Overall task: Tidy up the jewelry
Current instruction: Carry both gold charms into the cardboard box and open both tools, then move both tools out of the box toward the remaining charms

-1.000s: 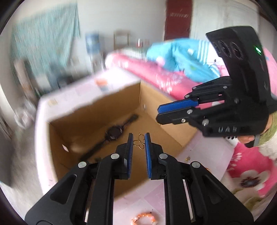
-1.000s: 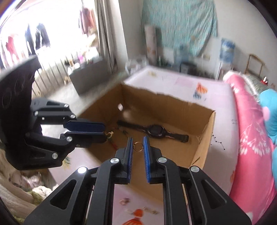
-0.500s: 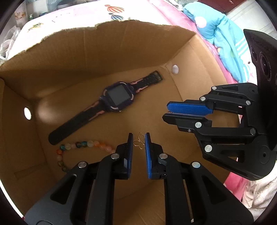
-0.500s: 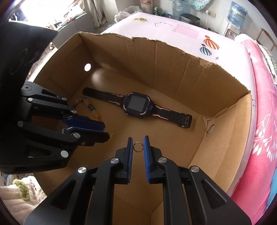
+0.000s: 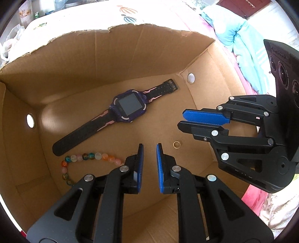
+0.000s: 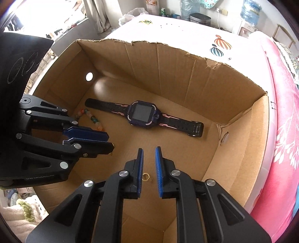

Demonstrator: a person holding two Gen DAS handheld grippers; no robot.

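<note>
Both grippers [image 5: 150, 147] [image 6: 149, 151] empty, jaws slightly parted, over the box [image 6: 168, 61].
Ring [image 6: 145, 176] lies loose on the floor; lift straight up, clear of watch [image 6: 143, 115] and beads [image 5: 89, 157].

Daylight through curtained window [image 6: 93, 13] at 11 o'clock — blue water jug [image 6: 251, 9] at 1 o'clock; pink floral bedspread [image 6: 284, 130] at 3 o'clock — grey lidded bin [image 6: 200, 18] at 12.
</note>
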